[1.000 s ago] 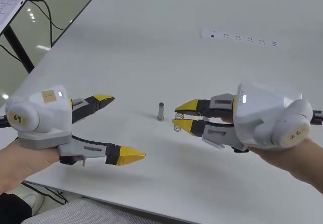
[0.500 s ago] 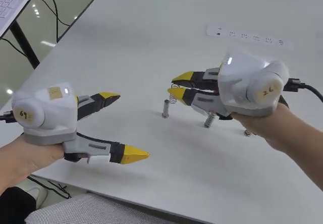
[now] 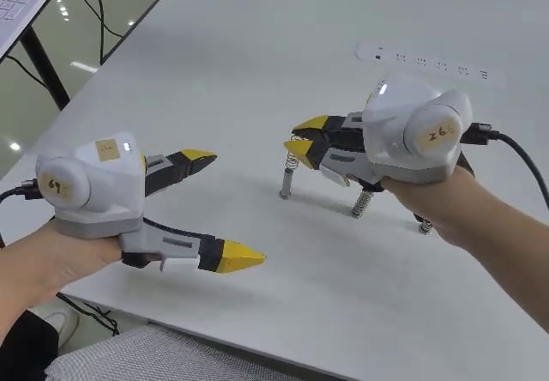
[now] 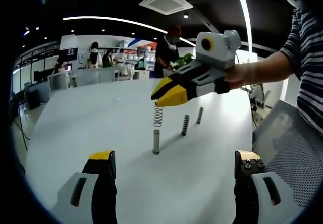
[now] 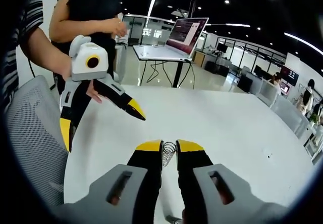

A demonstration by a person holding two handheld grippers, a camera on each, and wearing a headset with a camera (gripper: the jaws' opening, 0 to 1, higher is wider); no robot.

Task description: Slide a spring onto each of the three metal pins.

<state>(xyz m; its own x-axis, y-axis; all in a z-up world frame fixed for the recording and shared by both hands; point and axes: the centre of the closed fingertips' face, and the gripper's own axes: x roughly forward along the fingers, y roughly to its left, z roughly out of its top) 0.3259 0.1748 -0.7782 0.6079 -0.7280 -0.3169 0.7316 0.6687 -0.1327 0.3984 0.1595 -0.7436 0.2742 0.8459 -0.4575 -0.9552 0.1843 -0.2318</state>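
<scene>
My right gripper (image 3: 300, 138) has its jaws clenched on a spring (image 5: 168, 153). The spring hangs below their tips, just above a bare metal pin (image 3: 285, 184) on the worktop (image 3: 240, 63). Behind those jaws stand two sprung pins (image 3: 363, 201). My left gripper (image 3: 233, 207) has its jaws spread wide, holding nothing.

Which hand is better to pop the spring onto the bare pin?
Right. The right gripper pinches the spring just above the bare pin. The left gripper is open, holds nothing, and sits off to the side.
</scene>
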